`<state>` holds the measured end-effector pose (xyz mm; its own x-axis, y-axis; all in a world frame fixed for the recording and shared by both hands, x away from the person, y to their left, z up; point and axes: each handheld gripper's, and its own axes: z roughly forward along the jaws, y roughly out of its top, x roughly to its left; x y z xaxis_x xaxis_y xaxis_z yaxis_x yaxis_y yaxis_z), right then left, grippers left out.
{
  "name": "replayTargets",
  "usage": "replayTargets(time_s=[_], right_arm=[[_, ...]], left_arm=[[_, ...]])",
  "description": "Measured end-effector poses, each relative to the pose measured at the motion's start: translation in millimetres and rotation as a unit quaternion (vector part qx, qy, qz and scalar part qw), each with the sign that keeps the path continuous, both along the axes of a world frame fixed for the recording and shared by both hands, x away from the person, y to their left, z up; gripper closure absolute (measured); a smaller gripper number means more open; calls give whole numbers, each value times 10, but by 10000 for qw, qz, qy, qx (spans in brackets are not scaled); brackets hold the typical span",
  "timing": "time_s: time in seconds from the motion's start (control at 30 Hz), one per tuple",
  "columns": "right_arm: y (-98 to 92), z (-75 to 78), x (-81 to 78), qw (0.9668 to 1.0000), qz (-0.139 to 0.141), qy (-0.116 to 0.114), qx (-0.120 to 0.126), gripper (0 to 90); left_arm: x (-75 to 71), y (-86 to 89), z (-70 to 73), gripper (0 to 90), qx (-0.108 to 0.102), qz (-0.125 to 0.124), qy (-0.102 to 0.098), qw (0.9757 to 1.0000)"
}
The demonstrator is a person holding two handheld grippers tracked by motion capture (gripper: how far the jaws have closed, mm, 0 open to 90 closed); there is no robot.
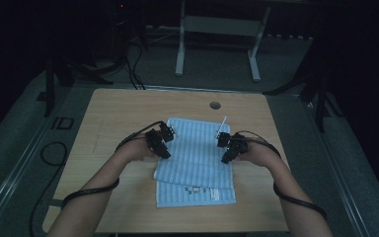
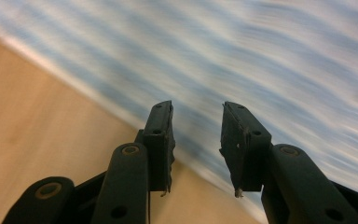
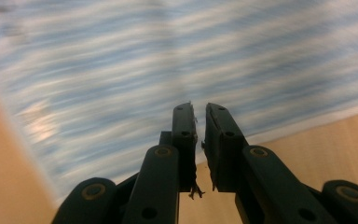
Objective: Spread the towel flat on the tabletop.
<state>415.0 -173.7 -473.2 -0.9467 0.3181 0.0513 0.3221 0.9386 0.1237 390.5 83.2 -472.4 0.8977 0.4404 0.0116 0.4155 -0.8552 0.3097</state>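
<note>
High view dim, dark surroundings; both gripper views brighter, motion-blurred.

High view overhead, facing forward; gripper views close (sharing towel (image 1: pixel 195 158)).

Both grippers (image 1: pixel 164 138) (image 1: pixel 229 144) hover over the folded striped towel (image 1: pixel 193 165) on the table (image 1: pixel 118 113).

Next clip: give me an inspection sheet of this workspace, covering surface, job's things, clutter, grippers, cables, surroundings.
Surface: wooden table with a round hole near its far edge.
Job's things: blue striped towel, folded, lying flat at the table's middle.
Clutter: nothing seen.
Grippers: left gripper at the towel's left edge, jaws apart, nothing between them; right gripper at its right edge, narrow gap, nothing gripped.
Cables: a black cable trails along each forearm.
Surroundings: dark room, a metal frame and cords on the floor behind.
</note>
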Motion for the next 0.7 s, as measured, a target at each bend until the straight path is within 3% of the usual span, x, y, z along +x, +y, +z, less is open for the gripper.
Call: replayTargets(time_s=[0.1, 0.2, 0.27, 0.3, 0.33, 0.37, 0.47, 0.5, 0.57, 0.7], right_arm=[[22, 109, -293, 9992, 373, -22, 174, 819], [25, 95, -611, 9966, 743, 113, 340, 819], [18, 27, -807, 9950, 938, 213, 254, 797], [18, 27, -807, 9950, 938, 213, 254, 797], [9, -14, -893, 9941, 1036, 227, 210, 787], [-20, -110, -1025, 9932, 1112, 286, 177, 728], [-53, -211, -1117, 9924, 1192, 294, 36, 703], [-67, -258, -1153, 9922, 1218, 267, -14, 677], [-95, -348, -1181, 9917, 1277, 151, -88, 611], [-102, -404, -1184, 9918, 1258, 3, -219, 618]], left_arm=[[-344, -6, 106, 643, -187, -369, -52, 9991], [-679, 14, 119, 644, -382, -621, -60, 9973], [-862, 36, 71, 645, -446, -716, -31, 9964], [-862, 36, 71, 645, -446, -716, -31, 9964], [-1016, 50, -16, 645, -380, -813, 9, 9960], [-1074, 55, -68, 644, -377, -820, 53, 9959], [-1159, 60, -175, 624, -366, -887, 157, 9953], [-1190, 47, -285, 624, -198, -908, 192, 9955], [-1176, 40, -349, 579, -154, -844, 175, 9962], [-1142, 7, -447, 554, -62, -858, 211, 9961]])
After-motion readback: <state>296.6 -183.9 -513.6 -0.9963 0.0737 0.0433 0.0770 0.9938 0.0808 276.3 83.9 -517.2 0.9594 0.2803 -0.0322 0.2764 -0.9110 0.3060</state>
